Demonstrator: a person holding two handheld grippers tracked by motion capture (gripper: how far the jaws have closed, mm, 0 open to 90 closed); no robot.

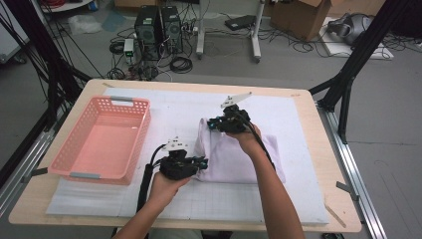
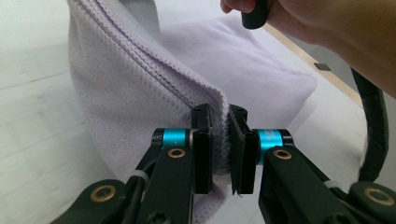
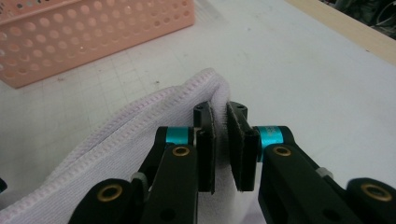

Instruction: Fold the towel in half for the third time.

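Towel (image 1: pixel 234 157), pale lilac, lies on the white mat (image 1: pixel 278 199) in the middle of the table (image 1: pixel 318 149), right of the pink basket (image 1: pixel 102 139) and apart from it. Left gripper (image 1: pixel 201 163) sits at the towel's near left corner; in the left gripper view its jaws are nearly closed, pinching the hemmed edge (image 2: pixel 223 135) between the pads, with cloth rising up and leftward from the grip. Right gripper (image 1: pixel 213 123) is at the far left corner, lifted off the mat; in the right gripper view its jaws are likewise clamped on the folded hem (image 3: pixel 219 100), the towel trailing down to the left. Between both grips the left edge stands raised, while the rest rests on the mat.
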